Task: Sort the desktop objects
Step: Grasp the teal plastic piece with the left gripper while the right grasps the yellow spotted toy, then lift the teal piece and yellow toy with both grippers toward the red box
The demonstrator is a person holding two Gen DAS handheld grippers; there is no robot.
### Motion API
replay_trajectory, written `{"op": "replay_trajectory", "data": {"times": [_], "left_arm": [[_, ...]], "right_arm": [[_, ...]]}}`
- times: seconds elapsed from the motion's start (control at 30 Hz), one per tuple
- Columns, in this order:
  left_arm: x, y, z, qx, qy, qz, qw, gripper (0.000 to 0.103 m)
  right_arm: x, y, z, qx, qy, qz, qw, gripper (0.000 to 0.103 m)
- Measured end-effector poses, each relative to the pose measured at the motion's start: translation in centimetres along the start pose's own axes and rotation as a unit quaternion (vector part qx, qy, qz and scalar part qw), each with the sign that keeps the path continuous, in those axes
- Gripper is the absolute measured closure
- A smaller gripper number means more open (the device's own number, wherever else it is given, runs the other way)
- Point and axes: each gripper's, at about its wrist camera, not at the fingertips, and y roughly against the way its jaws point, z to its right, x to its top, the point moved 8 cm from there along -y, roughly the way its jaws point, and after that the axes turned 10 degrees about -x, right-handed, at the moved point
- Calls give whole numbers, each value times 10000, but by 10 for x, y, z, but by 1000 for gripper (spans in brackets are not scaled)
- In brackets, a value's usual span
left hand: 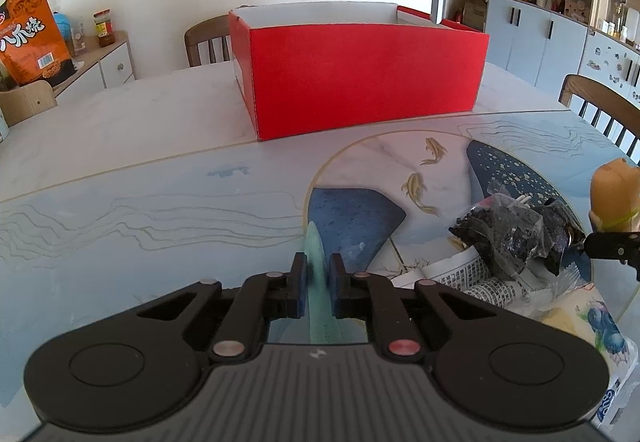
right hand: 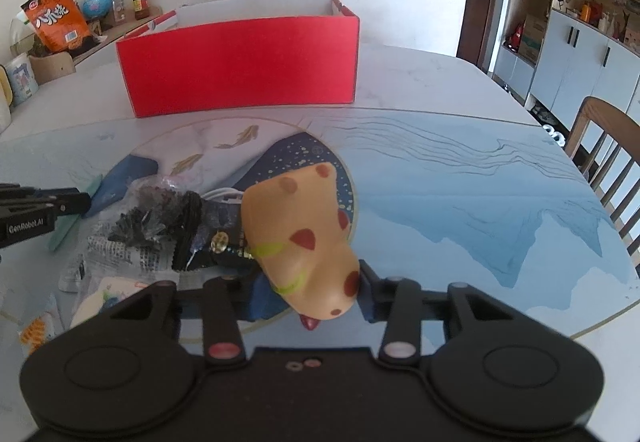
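Observation:
An open red box (left hand: 360, 78) (right hand: 240, 62) stands at the far side of the patterned table (left hand: 160, 202). My left gripper (left hand: 320, 266) is shut on a thin mint-green flat piece (left hand: 316, 242), held edge-up just above the table; the right wrist view shows this piece (right hand: 64, 232) at the left. My right gripper (right hand: 312, 282) is shut on a tan toy with red spots and green streaks (right hand: 300, 226), which stands up between the pads; the toy (left hand: 614, 190) also shows at the right edge of the left wrist view.
Between the grippers lie a clear bag of dark bits (left hand: 504, 234) (right hand: 156, 218), a dark packet (right hand: 216, 242), a printed paper (left hand: 468, 278) and more packets near the front edge. Wooden chairs (left hand: 208, 38) (right hand: 604, 146) stand around the table. An orange snack bag (left hand: 30, 34) sits at far left.

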Motion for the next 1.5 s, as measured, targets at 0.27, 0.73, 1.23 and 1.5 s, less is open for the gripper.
{"op": "replay_trajectory", "data": {"times": [0.27, 0.73, 1.23, 1.5], "left_arm": [[3, 5, -5, 15, 60, 39, 10000, 93], [15, 21, 1, -93, -4, 75, 9999, 94], [43, 47, 11, -215, 8, 280, 9994, 94], [62, 58, 15, -245, 27, 385, 9990, 95]], "right_arm": [[8, 6, -1, -17, -56, 64, 10000, 60], [24, 14, -10, -23, -28, 139, 9999, 60], [56, 31, -24, 144, 214, 342, 9991, 60], [74, 38, -28, 291, 293, 410, 9983, 60]]}}
